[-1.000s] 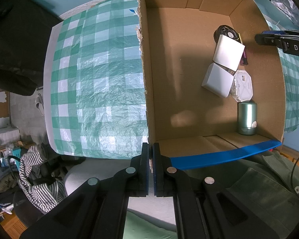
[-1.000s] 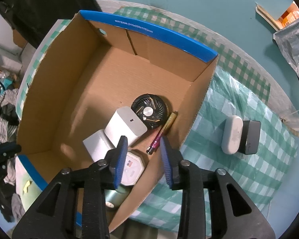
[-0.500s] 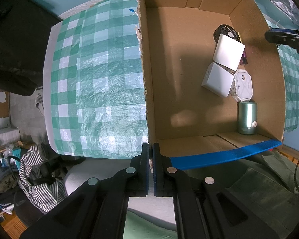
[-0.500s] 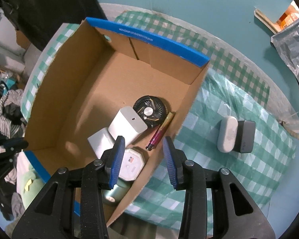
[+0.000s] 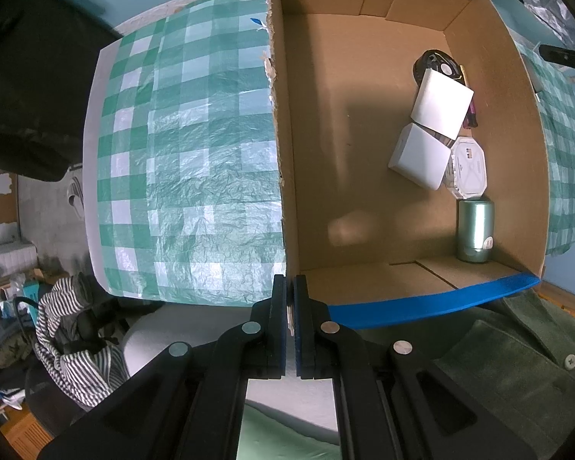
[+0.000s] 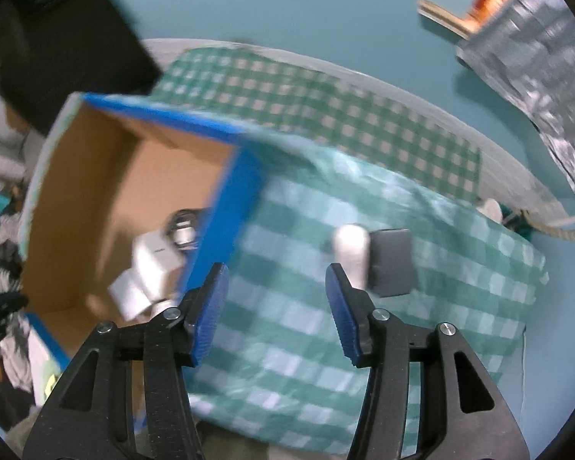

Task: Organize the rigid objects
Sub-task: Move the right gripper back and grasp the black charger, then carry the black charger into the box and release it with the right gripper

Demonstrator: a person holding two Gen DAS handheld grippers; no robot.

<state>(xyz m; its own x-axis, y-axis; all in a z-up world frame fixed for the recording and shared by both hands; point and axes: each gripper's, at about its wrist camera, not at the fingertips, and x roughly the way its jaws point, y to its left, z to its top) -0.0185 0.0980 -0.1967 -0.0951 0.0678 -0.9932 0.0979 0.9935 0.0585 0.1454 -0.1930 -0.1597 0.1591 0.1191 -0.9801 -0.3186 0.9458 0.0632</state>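
A cardboard box (image 5: 364,199) with blue-taped rims stands on a green checked cloth. Inside lie two white blocks (image 5: 441,107), a black fan (image 5: 437,65), a white octagonal case (image 5: 467,170), a green can (image 5: 475,230) and a purple pen (image 5: 470,115). My left gripper (image 5: 290,287) is shut on the box's near corner. My right gripper (image 6: 276,280) is open and empty above the cloth, beside the box (image 6: 96,207). A white case (image 6: 350,253) and a dark grey block (image 6: 393,260) lie side by side on the cloth, just beyond its right finger.
The checked cloth (image 6: 287,345) covers a round table with a pale edge. A rope (image 6: 556,230) and silver foil (image 6: 536,65) lie at the far right. Striped clothing (image 5: 65,329) and clutter sit below the table's left side. The right wrist view is motion-blurred.
My right gripper has swung right, away from the box and toward the white case and grey block, and has opened wider. The left gripper keeps its hold on the box corner.
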